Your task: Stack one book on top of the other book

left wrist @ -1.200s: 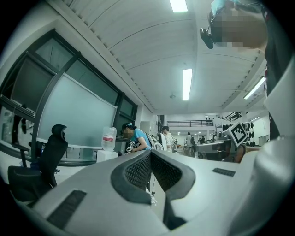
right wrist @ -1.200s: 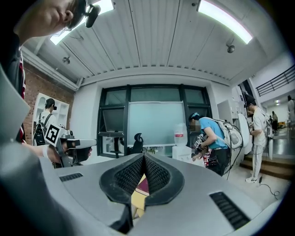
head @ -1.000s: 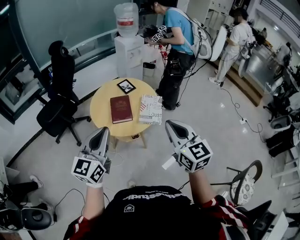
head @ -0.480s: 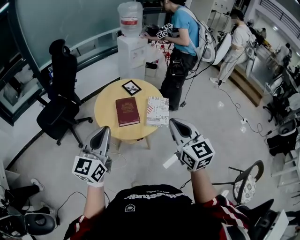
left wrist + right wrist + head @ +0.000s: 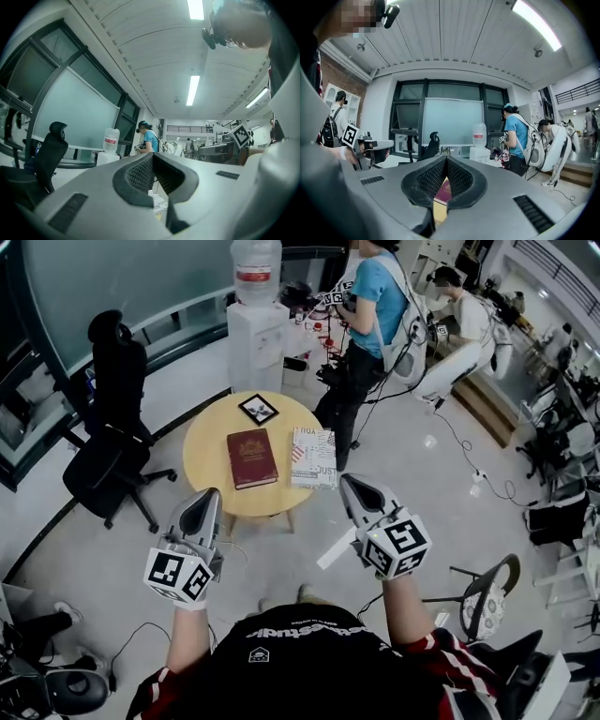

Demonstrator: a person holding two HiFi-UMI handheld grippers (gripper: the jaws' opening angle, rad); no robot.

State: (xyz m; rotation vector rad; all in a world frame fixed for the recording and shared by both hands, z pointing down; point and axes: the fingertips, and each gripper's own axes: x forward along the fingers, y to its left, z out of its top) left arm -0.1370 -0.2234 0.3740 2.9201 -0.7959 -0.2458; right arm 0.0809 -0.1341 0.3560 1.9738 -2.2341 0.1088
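**Two books flat and side by side; both tongs shut, short of the table**

Both books are seen lying flat on the round pale wooden table [image 5: 208, 437]. The dark red hardcover book [image 5: 251, 457] is near the middle. The white book with black and red lettering [image 5: 314, 457] is just beside it on the right, with a narrow gap between them. Nothing has been stacked yet. A small black-framed picture [image 5: 257, 409] lies on the far part of the table, near the red book's far edge.

The left tongs [image 5: 208, 498] and the right tongs [image 5: 352, 482] are held in the air short of the table's near rim. Each pair has its jaws together, with nothing caught between them.

No book can be taken with the jaws closed, so they would have to be parted before the reach. Because the books lie flat, a jaw must be worked under an edge, and a book may be pushed along instead of lifted. The red book could be driven into the framed picture. The white book lies close to the right rim and could be shoved off it. If a book is gripped by one edge only, it may sag or fall open.

Open floor is left on the near side. A black office chair [image 5: 108, 427] stands well apart at the left. A person in a blue shirt [image 5: 375, 306] stands near the table's far right side, so less room is judged to be available there.
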